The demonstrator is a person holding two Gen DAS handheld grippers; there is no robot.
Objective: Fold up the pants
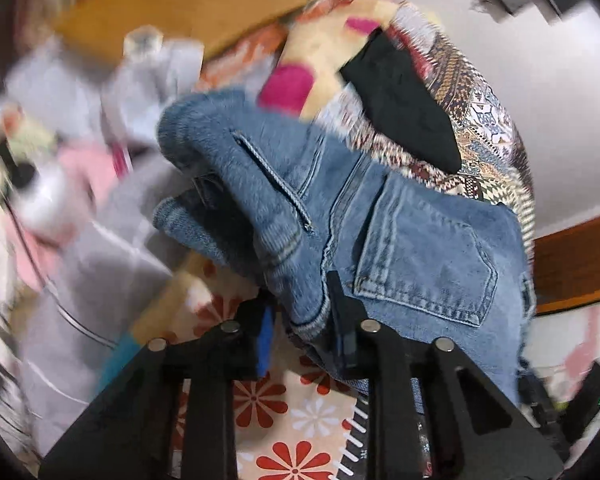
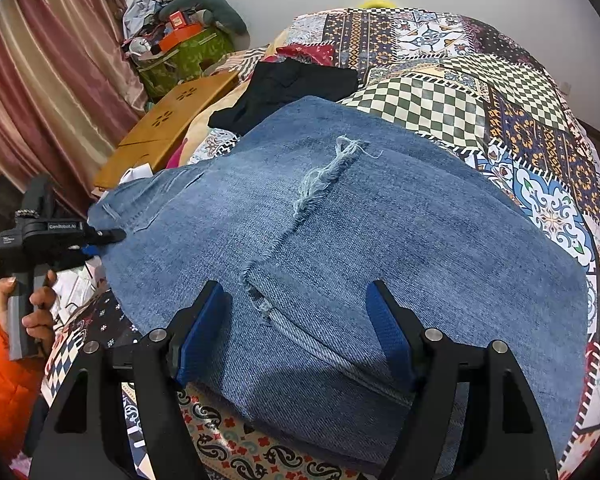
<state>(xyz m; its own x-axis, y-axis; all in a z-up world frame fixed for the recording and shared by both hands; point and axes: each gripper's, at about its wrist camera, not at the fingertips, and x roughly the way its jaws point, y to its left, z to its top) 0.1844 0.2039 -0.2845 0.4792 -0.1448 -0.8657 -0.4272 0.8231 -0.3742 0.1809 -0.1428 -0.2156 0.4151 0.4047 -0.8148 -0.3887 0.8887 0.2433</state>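
Blue jeans [image 2: 340, 220] lie on a patterned quilt [image 2: 500, 92], legs folded over, frayed hems on top. My right gripper [image 2: 300, 312] is open just above the denim, fingers apart, holding nothing. My left gripper [image 1: 304, 320] has its fingers closed on the jeans' waist end [image 1: 340, 216] and lifts it; a back pocket [image 1: 428, 268] faces the camera. In the right wrist view the left gripper [image 2: 108, 236] is at the jeans' left edge, held by a hand [image 2: 36, 300].
A black garment [image 2: 284, 92] lies on the quilt behind the jeans. A wooden lap table [image 2: 172, 120] sits at the left. A green bag with clutter [image 2: 180, 52] stands by pink curtains [image 2: 48, 80]. A flowered cloth [image 1: 284, 412] lies under the left gripper.
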